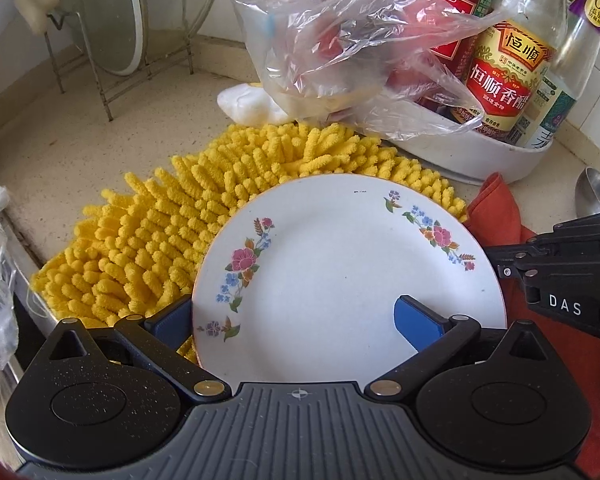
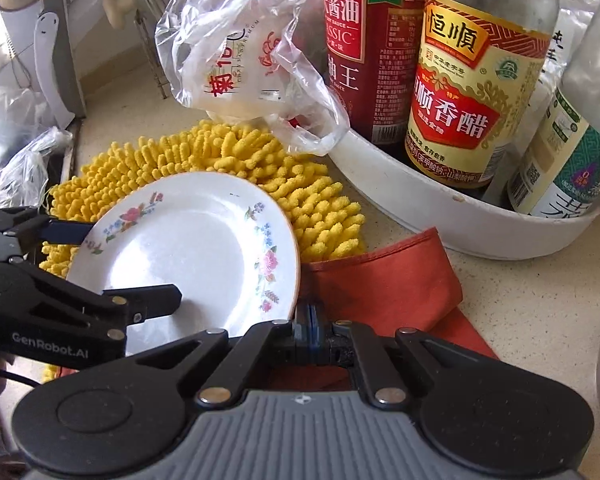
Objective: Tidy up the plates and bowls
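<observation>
Plate (image 1: 340,272) near edge hidden behind left gripper (image 1: 296,322) body; its left blue pad mostly tucked outside the rim. Jaws wide apart, one finger over the plate's face, one beside it (pressing on the plate? cannot tell). Right gripper (image 2: 311,330) pads pressed together, holding nothing, just beside the plate's rim over an orange cloth (image 2: 396,280). Plate, floral-edged, lies tilted on a yellow chenille mat (image 1: 148,240). Behind: white tray (image 2: 440,216) of bottles, vinegar bottle (image 2: 472,92) labelled "恒顺香醋", crumpled plastic bag (image 1: 352,36). Left gripper reads "GenRobot.AI".
</observation>
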Available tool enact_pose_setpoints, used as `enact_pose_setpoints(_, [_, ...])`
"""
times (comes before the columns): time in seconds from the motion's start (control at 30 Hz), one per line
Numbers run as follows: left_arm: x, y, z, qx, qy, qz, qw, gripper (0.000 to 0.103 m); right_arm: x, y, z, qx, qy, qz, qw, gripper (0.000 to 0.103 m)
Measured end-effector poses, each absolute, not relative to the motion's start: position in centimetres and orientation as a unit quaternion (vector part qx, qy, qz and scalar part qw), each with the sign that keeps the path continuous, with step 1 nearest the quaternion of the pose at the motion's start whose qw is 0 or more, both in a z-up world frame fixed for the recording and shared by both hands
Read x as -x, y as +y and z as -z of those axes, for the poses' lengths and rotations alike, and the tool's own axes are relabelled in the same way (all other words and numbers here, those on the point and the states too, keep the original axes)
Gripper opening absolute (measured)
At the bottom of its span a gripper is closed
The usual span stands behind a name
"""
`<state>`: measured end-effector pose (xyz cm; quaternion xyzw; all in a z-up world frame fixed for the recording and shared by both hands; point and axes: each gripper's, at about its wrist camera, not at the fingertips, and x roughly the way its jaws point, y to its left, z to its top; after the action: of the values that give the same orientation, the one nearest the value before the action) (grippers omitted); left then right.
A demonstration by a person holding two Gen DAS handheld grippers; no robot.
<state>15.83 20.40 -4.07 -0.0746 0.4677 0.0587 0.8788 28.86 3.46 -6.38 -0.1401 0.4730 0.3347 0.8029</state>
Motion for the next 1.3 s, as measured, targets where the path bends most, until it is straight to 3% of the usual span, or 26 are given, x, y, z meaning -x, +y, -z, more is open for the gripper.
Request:
enact_pose_setpoints(0.37, [-15.3, 19.2, 2.9, 0.087, 0.458, -0.072, 0.882, 0.103, -28.4, 2.3, 4.6, 0.11, 0.46, -0.333, 0.815, 0.007])
enact_pose_setpoints(0.53, [-16.1, 16.9, 3.6, 0.02, 0.473, -0.05, 0.879, 0.102, -28.3, 2.4, 5.1, 0.115, 0.464, -0.343, 0.809, 0.008])
enact_pose_setpoints(0.8, [-13.8, 18.3, 2.7, 0.062, 0.495, -0.038, 0.866, 0.102, -27.8, -2.0, 6.0, 0.053, 0.523, -0.333, 0.783, 0.009])
enact_pose_setpoints(1.3, [-15.7, 17.1, 2.9, 0.056, 0.494, -0.012, 0.868, 0.103, -28.0, -1.3, 5.4, 0.044, 0.497, -0.327, 0.803, 0.007])
